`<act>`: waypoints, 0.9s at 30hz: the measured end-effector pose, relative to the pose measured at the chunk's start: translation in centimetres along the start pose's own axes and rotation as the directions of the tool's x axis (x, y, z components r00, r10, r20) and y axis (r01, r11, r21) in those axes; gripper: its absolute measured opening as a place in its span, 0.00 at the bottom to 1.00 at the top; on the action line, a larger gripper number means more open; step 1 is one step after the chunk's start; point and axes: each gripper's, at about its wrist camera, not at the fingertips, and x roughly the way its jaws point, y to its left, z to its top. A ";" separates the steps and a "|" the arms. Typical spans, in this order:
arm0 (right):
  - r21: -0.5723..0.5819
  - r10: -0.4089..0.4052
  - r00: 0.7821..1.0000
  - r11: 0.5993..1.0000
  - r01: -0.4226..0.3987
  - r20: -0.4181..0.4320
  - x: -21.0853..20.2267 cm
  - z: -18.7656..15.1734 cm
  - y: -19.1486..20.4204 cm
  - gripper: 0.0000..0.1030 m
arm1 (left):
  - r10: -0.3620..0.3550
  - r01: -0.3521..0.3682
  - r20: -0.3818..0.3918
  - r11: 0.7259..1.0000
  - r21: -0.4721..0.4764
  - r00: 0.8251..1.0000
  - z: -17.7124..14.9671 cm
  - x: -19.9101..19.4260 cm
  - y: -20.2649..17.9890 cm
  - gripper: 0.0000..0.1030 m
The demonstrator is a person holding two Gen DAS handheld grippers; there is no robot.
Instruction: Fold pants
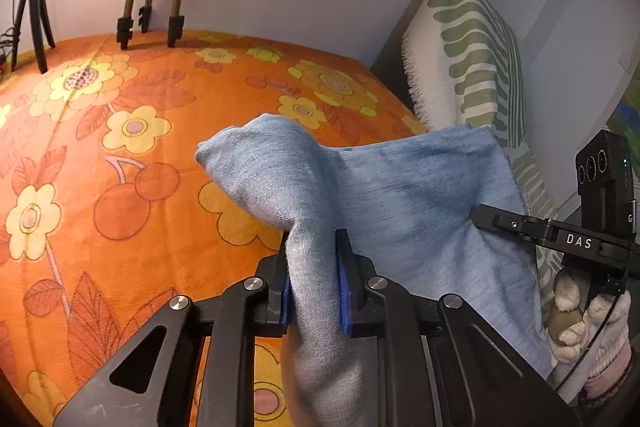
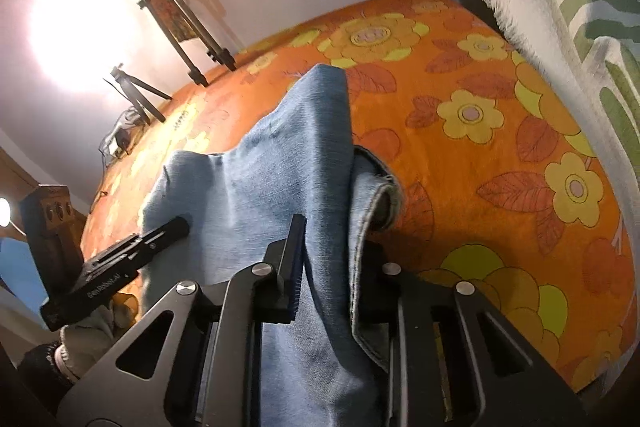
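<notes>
The light blue pants [image 1: 420, 187] hang in the air above the orange flowered bedspread [image 1: 120, 131], stretched between both grippers. My left gripper [image 1: 314, 267] is shut on a bunched fold of the pants, which rises between its blue pads. My right gripper [image 2: 326, 259] is shut on another part of the pants [image 2: 280, 167]; a hem opening [image 2: 380, 199] droops to its right. Each gripper shows in the other's view: the right one [image 1: 480, 215] at the right edge, the left one [image 2: 180, 227] at the left. The lower pants hang out of sight.
A green-and-white patterned pillow [image 1: 472, 55] leans against the wall at the right of the bed [image 2: 500, 147]. A small black tripod [image 1: 32, 15] and larger tripod legs [image 1: 152, 7] stand at the bed's far edge. A bright lamp [image 2: 80, 23] glares on the wall.
</notes>
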 end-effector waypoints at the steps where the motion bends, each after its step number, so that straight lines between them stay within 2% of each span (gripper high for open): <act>1: -0.003 0.001 1.000 1.000 -0.001 0.005 -0.4 0.1 0.2 0.20 | -0.006 0.006 0.005 1.000 -0.001 1.000 0.2 -0.3 -0.1 0.15; 7: -0.040 -0.010 0.998 0.999 0.013 0.062 -2.4 1.2 2.2 0.19 | -0.022 0.021 0.057 1.000 0.018 0.998 2.1 -1.9 -0.5 0.15; 14: -0.117 -0.021 0.991 0.992 0.037 0.131 -2.3 5.7 4.9 0.18 | -0.003 -0.003 0.123 0.999 0.044 0.992 6.8 -2.6 0.3 0.15; 19: -0.135 -0.032 0.986 0.989 0.055 0.163 -0.3 10.3 5.6 0.18 | 0.029 -0.042 0.148 0.995 0.086 0.989 10.6 -0.5 0.8 0.14; 27: -0.118 -0.058 0.984 0.990 0.079 0.170 5.8 18.3 4.4 0.17 | 0.065 -0.082 0.173 0.992 0.091 0.983 16.9 5.2 3.2 0.14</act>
